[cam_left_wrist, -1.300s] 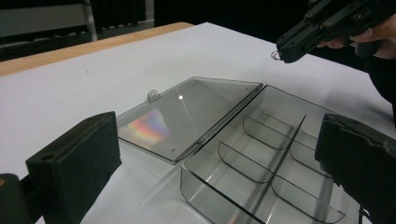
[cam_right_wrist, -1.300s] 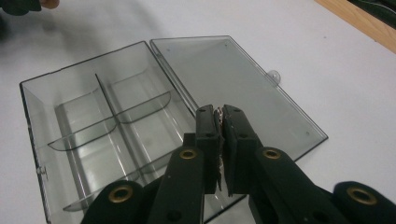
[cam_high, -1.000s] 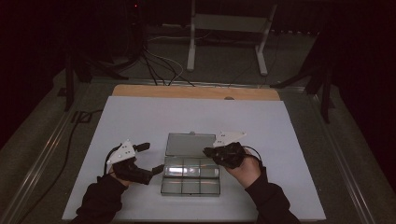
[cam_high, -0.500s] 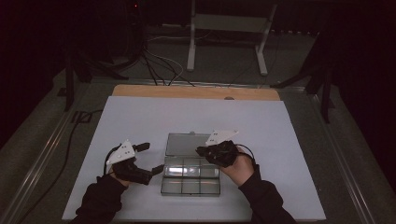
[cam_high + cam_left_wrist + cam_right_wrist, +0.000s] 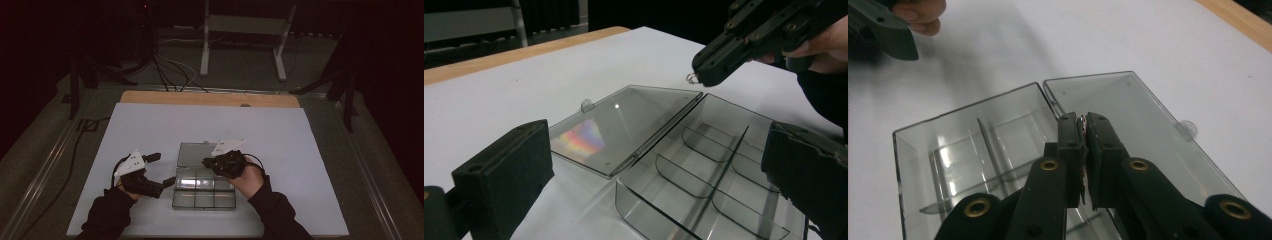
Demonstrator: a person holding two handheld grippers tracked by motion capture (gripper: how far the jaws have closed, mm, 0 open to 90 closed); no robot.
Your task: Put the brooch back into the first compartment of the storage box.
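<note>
- Evidently the work in hand is putting a small metal piece (image 5: 1082,123) into the clear compartment box (image 5: 204,189), which sits low in the middle of the high view on the white table (image 5: 150,130).
- Its lid (image 5: 624,125) lies flat and open behind the tray, hinged along the far edge, so every compartment is reachable from above.
- At the lower centre of its own view, the right gripper (image 5: 1082,125) has its jaws pressed nearly together on the small metal piece, a thin bit of wire or ring poking out at the tips; what exactly it is, I cannot tell.
- From the left gripper view, that same gripper (image 5: 704,75) hangs at the upper right above the box's hinge line, with a tiny loop showing at its tip, presumably held over the box so the piece drops inside and not on the table.
- Meanwhile the left gripper (image 5: 162,170) rests at the lower left of the high view, jaws spread wide and holding nothing, its nearer tip just beside the box's left wall, probably to steady the box if it slides.
</note>
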